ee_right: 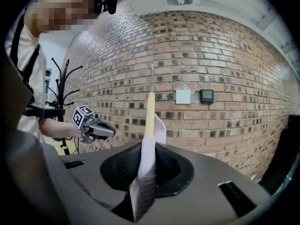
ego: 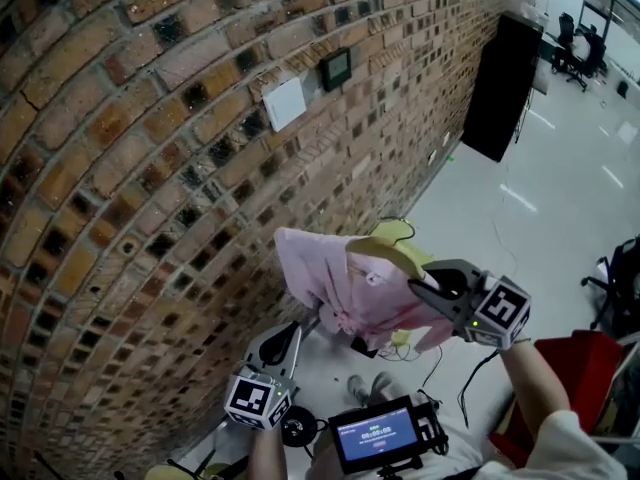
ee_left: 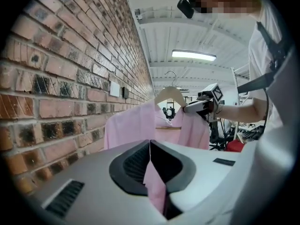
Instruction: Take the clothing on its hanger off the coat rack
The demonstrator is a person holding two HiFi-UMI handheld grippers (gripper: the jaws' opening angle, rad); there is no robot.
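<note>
While the right tongs [ego: 420, 288] grip the shirt [ego: 320, 268] over one shoulder of the hanger [ee_left: 169, 95] and the left tongs [ego: 305, 328] pinch its lower cloth, both shut tight, with the shirt slung between them clear of the rack [ee_right: 63, 78], pulling them apart could tug it off the hanger.

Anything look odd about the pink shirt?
The pink shirt on its wooden hanger hangs from nothing: it is held tilted in mid-air, right gripper shut at the shoulder, left gripper shut on loose cloth.
</note>
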